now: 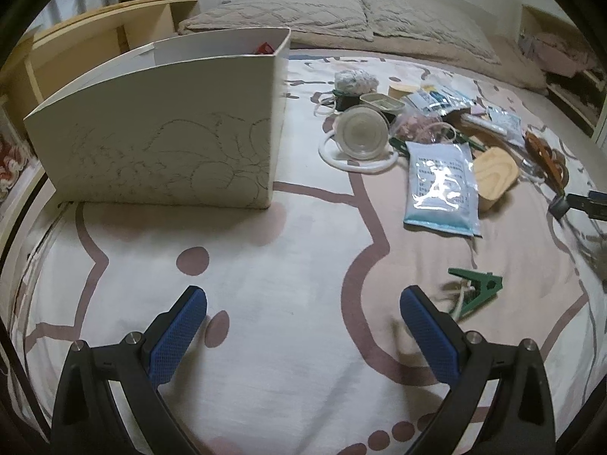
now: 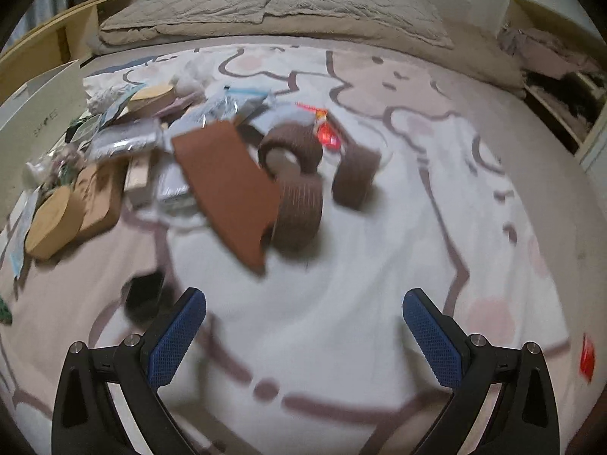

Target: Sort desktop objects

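Both empty, spread wide: left gripper [image 1: 303, 322], right gripper [image 2: 303, 322] | risk: brown ribbed tape rolls [image 2: 299, 220] rolling off soft bed [image 2: 341, 303] | green plastic clip [image 1: 478, 289] snagging cord

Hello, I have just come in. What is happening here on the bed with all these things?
A person is sorting small objects on a bed, with a gripper in each hand. Right now neither holds anything: the left gripper and the right gripper both hover over the patterned sheet with jaws open. A white box stands on the left, with something red inside. The pile of packets, lids and rolls beside it is not yet sorted, and a green clip lies apart near the left gripper.
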`<state>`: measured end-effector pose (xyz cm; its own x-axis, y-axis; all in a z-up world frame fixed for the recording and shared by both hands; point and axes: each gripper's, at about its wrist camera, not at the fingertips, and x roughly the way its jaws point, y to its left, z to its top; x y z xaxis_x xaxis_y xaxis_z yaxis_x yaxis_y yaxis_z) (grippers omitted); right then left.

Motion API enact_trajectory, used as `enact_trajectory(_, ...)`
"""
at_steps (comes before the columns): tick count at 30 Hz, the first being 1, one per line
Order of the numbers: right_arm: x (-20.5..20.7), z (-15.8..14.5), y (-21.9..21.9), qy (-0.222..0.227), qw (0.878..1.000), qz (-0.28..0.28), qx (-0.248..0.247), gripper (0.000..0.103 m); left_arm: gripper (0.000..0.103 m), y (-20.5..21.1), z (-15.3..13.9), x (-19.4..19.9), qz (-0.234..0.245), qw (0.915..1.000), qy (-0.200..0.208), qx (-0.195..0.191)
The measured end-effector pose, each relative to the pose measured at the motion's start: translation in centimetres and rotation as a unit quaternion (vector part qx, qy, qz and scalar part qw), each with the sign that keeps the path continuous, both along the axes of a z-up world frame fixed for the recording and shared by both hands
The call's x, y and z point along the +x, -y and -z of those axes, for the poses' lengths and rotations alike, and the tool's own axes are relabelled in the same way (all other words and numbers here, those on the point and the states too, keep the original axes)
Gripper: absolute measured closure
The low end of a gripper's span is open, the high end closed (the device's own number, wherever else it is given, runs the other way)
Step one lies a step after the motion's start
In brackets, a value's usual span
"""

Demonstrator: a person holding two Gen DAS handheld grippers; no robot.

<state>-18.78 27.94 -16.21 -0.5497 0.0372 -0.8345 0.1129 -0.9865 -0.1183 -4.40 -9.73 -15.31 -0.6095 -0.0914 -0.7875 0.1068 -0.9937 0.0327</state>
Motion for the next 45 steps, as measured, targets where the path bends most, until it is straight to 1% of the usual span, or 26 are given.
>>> enact_trajectory(2, -1.0, 0.6, 0.5, 0.005, 1.000, -0.017, 0.011, 0.000, 0.000, 0.2, -0.1, 0.0, -0.003, 1.0000, -0.004, 0.004)
enact_trajectory(5, -1.4, 1.4, 1.4, 0.013, 0.999, -0.047, 0.021, 0.000, 0.000, 0.4, -0.4, 0.1, -0.004, 0.9999, -0.012, 0.011)
enact_trajectory(8, -1.2, 1.4, 2.3, 0.010, 0.998, -0.069, 0.010, 0.000, 0.000, 0.4, -0.7, 0.2, 0.001, 0.9995, -0.025, 0.022)
enact_trajectory(12, -0.4, 1.6, 3.8, 0.018, 0.995, -0.097, -0.005, 0.000, 0.000, -0.6, -0.9, 0.3, 0.024, 0.9988, -0.035, 0.024)
enact_trajectory(17, 0.8, 1.7, 6.1, 0.016, 0.992, -0.128, -0.001, 0.000, 0.000, -2.2, -0.9, 0.5, 0.053, 0.9978, -0.038, 0.012)
enact_trajectory(20, 1.2, 1.5, 6.9, 0.020, 0.990, -0.141, -0.009, 0.000, 0.000, -2.8, -0.7, 0.5, 0.064, 0.9972, -0.039, 0.010)
enact_trajectory(23, 1.9, 1.7, 7.8, 0.018, 0.988, -0.153, 0.002, 0.000, 0.000, -3.3, -0.5, 0.5, 0.071, 0.9967, -0.037, 0.012)
enact_trajectory(25, 2.2, 1.7, 8.1, 0.014, 0.988, -0.155, 0.006, 0.000, 0.000, -3.5, -0.5, 0.6, 0.076, 0.9964, -0.037, 0.012)
enact_trajectory(29, 2.7, 1.7, 8.1, 0.023, 0.988, -0.150, -0.010, 0.000, 0.000, -3.8, -0.4, 0.7, 0.080, 0.9960, -0.037, 0.017)
enact_trajectory(34, 4.2, 1.1, 8.6, 0.016, 0.988, -0.155, -0.018, 0.000, 0.000, -4.2, -0.3, 0.7, 0.083, 0.9957, -0.038, 0.020)
enact_trajectory(39, 4.8, 0.6, 10.1, 0.009, 0.985, -0.167, -0.040, 0.000, 0.000, -4.5, -0.2, 0.8, 0.086, 0.9954, -0.038, 0.020)
enact_trajectory(45, 4.1, 0.3, 11.7, 0.011, 0.985, -0.152, -0.079, 0.000, 0.000, -4.6, 0.0, 0.8, 0.087, 0.9953, -0.037, 0.020)
